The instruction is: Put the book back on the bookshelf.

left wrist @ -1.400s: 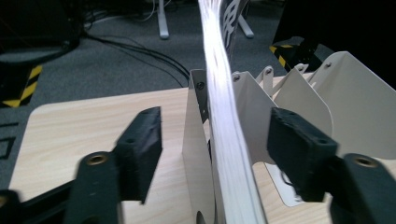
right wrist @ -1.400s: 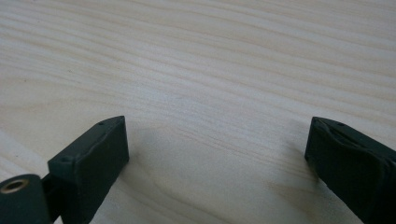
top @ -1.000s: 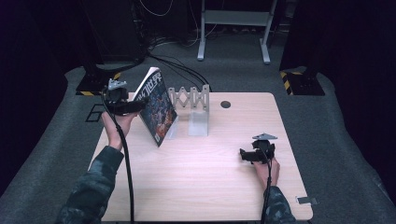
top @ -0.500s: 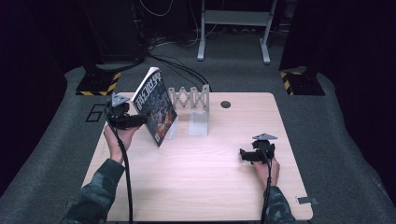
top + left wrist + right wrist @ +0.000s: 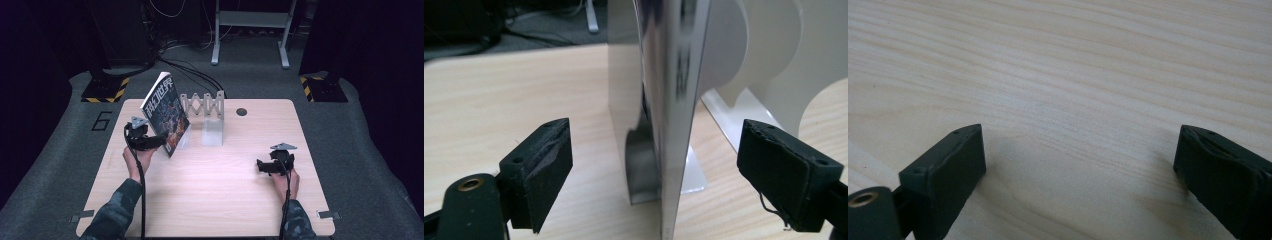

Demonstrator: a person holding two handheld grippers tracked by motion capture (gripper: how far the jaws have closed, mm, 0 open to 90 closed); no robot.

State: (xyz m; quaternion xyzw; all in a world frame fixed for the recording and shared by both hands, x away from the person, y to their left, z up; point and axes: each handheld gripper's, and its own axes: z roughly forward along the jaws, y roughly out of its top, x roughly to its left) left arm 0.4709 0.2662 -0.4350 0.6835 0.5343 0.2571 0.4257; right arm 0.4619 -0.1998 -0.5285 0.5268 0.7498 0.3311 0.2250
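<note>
1. Our left gripper [image 5: 659, 165] stands open, pads either side of the book [image 5: 167, 112], not pressing.
2. Our right gripper [image 5: 1078, 170] is open over bare table [image 5: 210, 200].
3. The book leans far left against the white rack [image 5: 207, 107]; its glossy cover is probably slippery, so we should pinch low near the spine.

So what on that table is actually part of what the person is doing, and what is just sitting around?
In the job:
- book, leaning tilted at the rack's left end
- white rack with upright dividers
- left gripper, jaws open either side of the book's edge, pads not touching it

Just lying about:
- right gripper, open, over bare table
- dark round hole in the tabletop
- cables on the floor
</note>
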